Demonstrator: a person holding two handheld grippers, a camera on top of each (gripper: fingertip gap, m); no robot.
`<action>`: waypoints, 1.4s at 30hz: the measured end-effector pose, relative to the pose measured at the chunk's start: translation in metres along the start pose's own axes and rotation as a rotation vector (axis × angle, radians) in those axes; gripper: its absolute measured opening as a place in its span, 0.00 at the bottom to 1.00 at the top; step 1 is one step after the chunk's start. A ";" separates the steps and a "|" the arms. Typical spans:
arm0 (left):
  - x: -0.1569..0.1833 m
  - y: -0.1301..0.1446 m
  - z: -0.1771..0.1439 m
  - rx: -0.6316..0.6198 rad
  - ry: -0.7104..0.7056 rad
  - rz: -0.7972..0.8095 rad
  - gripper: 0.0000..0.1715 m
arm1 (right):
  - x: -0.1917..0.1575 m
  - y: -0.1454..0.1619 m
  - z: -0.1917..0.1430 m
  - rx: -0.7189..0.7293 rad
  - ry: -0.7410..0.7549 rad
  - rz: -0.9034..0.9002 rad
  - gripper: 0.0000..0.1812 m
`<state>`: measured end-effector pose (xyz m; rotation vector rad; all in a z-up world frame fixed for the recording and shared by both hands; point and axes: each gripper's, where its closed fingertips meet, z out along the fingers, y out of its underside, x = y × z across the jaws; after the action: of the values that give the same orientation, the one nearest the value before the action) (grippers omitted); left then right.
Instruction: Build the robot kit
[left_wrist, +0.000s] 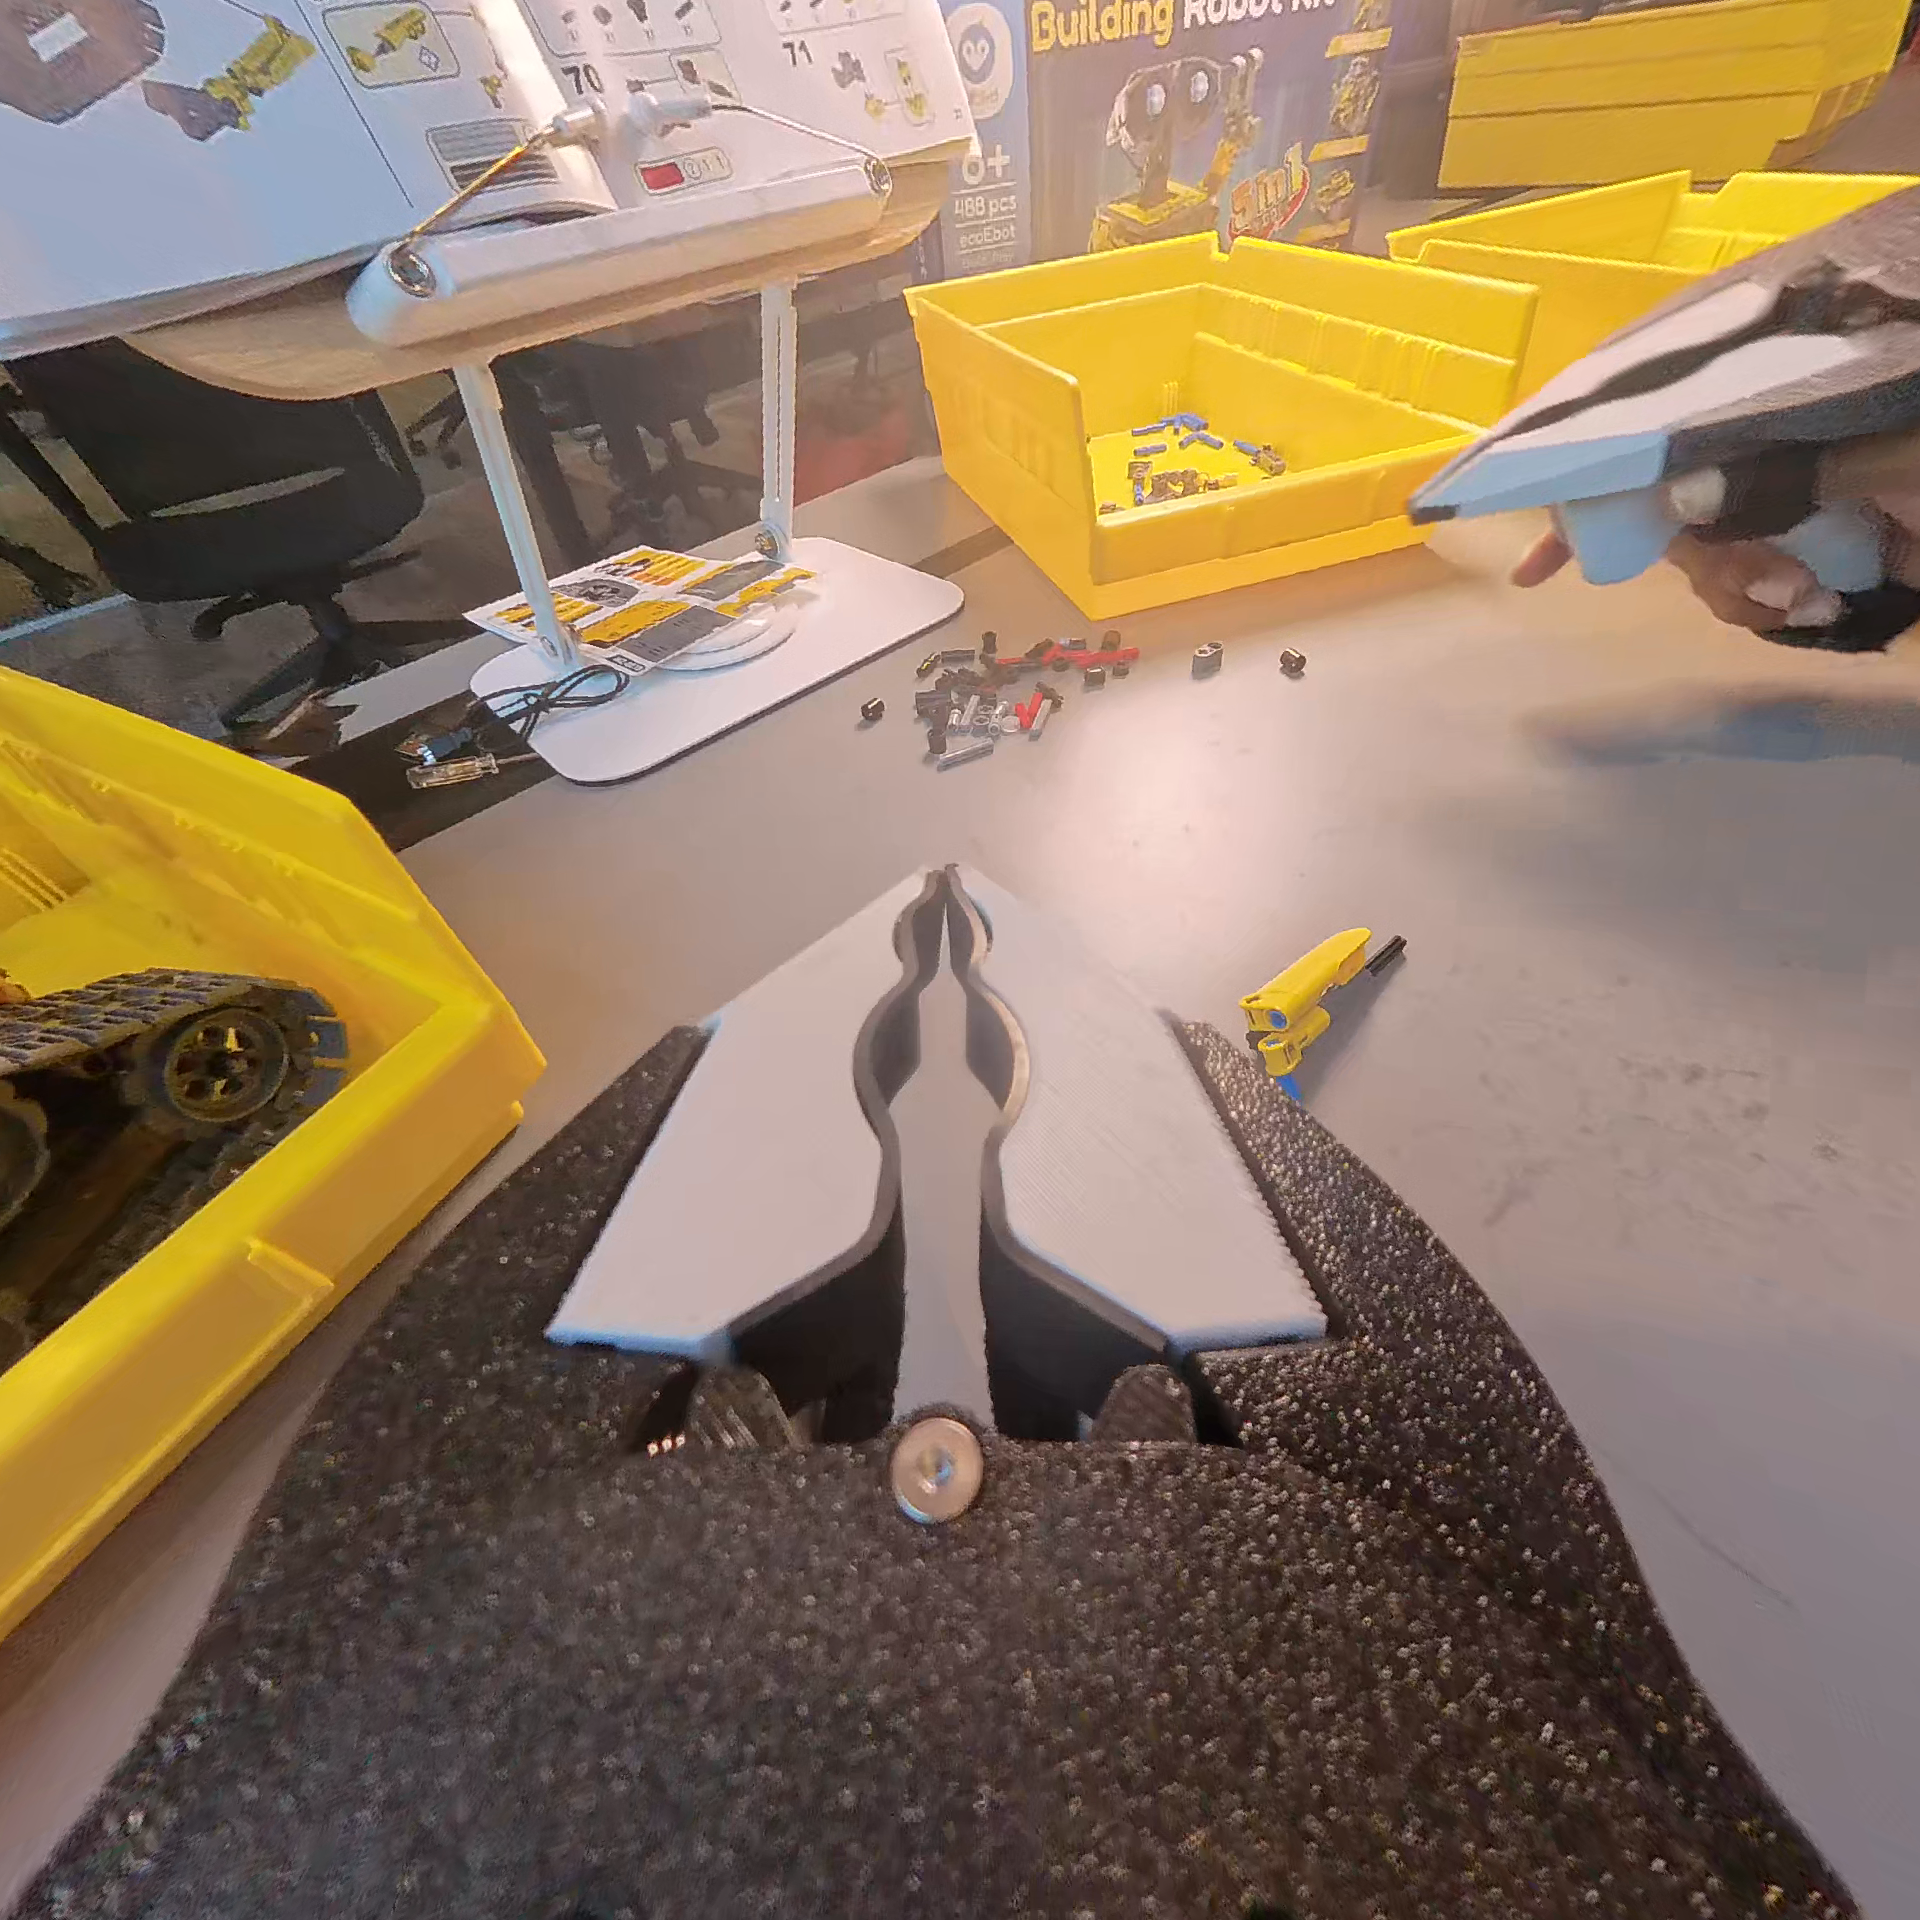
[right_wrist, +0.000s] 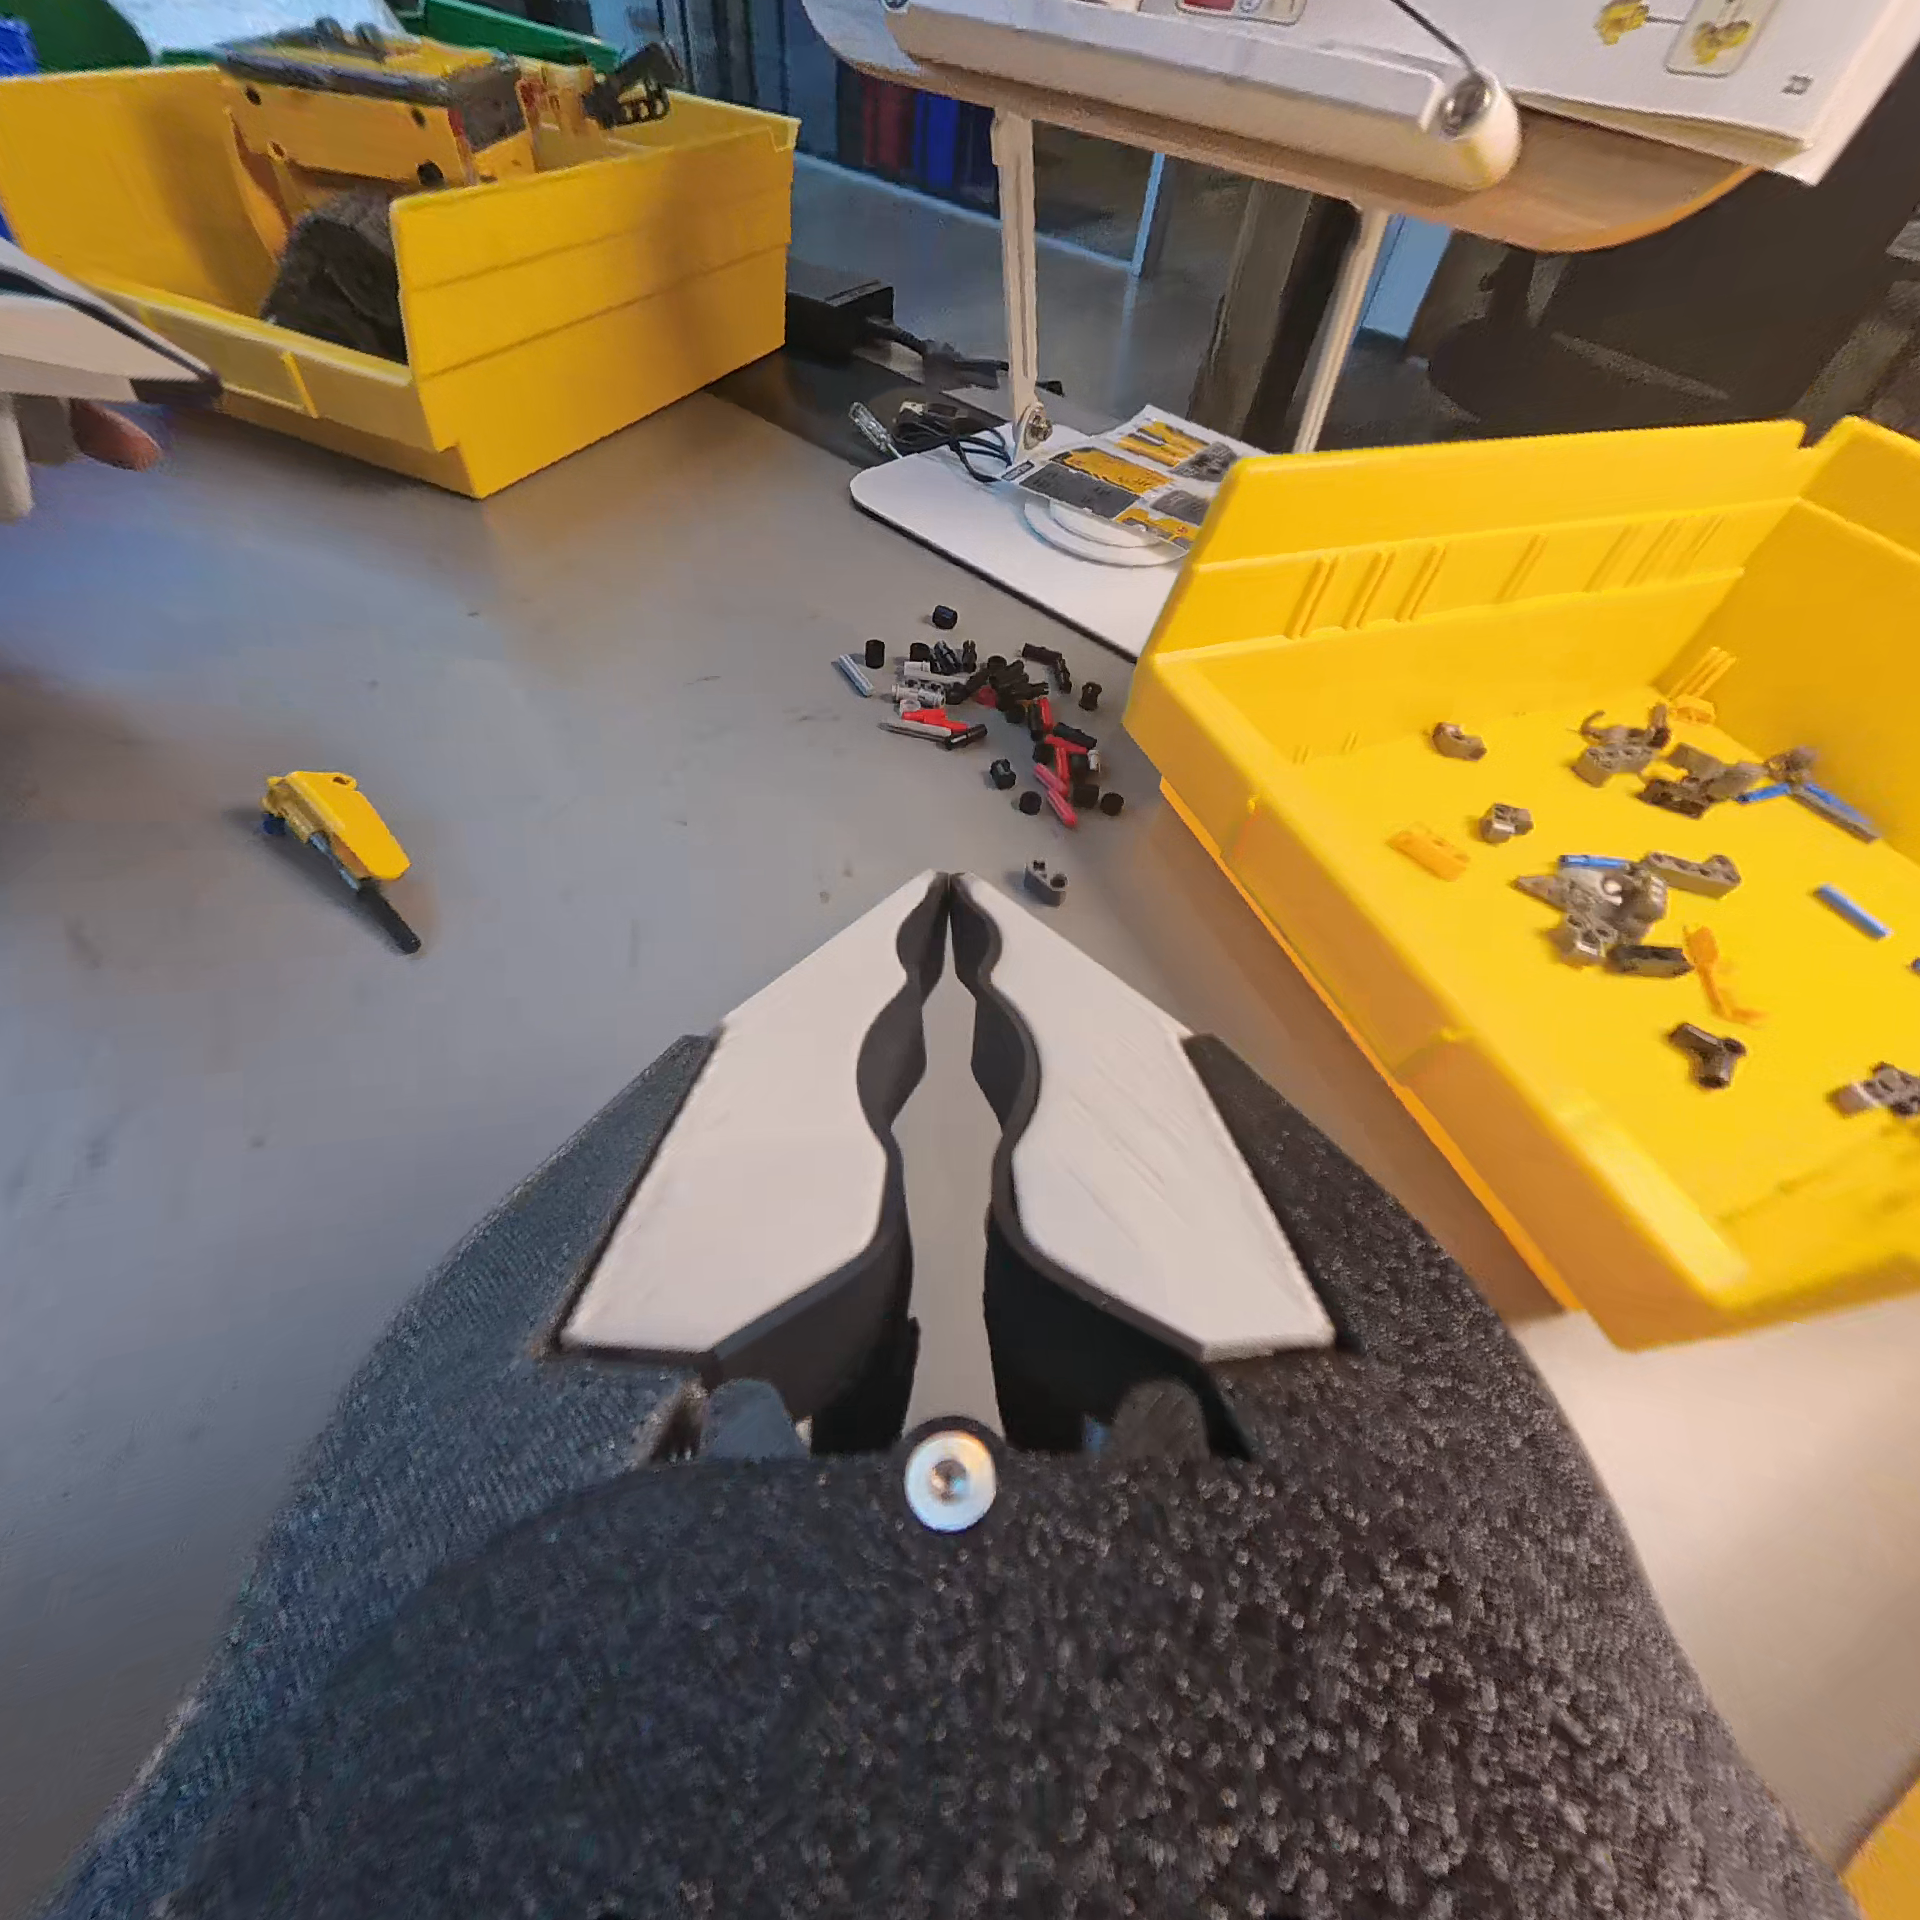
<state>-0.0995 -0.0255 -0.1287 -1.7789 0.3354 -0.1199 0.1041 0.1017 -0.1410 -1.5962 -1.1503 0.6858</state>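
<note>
Print on kit box (left_wrist: 1195, 125) and instruction booklet (left_wrist: 665, 62).

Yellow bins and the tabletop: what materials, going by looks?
Yellow bins: likely moulded plastic, semi-gloss; uniform colour, ribbed walls, divider slots and soft highlights.
Tabletop: smooth grey, satin sheen, with scuffs and dark marks; possibly laminate or coated metal, cannot tell which.

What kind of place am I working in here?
Probably a workbench for assembling a toy building kit: yellow parts bins, a pile of small loose connector pieces on the grey table, and an instruction booklet on a stand.
</note>
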 end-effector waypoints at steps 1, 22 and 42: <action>0.001 0.000 0.000 -0.001 0.002 0.003 0.00 | 0.000 -0.005 0.011 -0.024 -0.011 -0.019 0.00; 0.019 -0.009 -0.005 0.012 0.066 0.070 0.02 | 0.018 0.019 0.130 -0.644 -0.178 -0.008 0.10; 0.015 -0.003 -0.003 -0.005 0.061 0.054 0.03 | -0.048 0.015 0.092 -0.524 -0.463 -0.190 0.04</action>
<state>-0.0854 -0.0321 -0.1263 -1.7717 0.4280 -0.1356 0.0122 0.0931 -0.1903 -1.7671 -1.9193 0.6816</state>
